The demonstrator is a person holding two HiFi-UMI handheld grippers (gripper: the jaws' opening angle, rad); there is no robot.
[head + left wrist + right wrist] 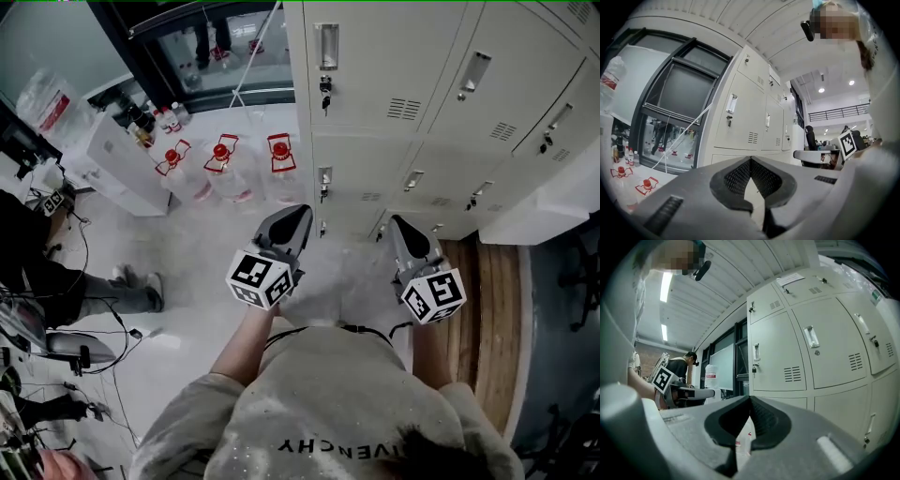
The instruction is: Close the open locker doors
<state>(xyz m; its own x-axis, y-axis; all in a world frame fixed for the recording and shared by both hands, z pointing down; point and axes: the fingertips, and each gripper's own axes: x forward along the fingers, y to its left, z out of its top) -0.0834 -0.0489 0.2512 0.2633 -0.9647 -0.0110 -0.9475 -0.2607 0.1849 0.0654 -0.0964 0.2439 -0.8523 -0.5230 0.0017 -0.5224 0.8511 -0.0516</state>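
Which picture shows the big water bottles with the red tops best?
The head view. All three water bottles stand in a row by the lockers, seen whole from above. The left gripper view catches only two red tops at its lower left. The right gripper view shows at most a sliver.

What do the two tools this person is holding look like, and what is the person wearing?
The left hand-held gripper and right hand-held gripper are grey, beak-shaped two-jaw tools with dark ribbed pads inside. Each carries a white cube printed with black square markers. The person wears a light grey top with dark lettering on it.
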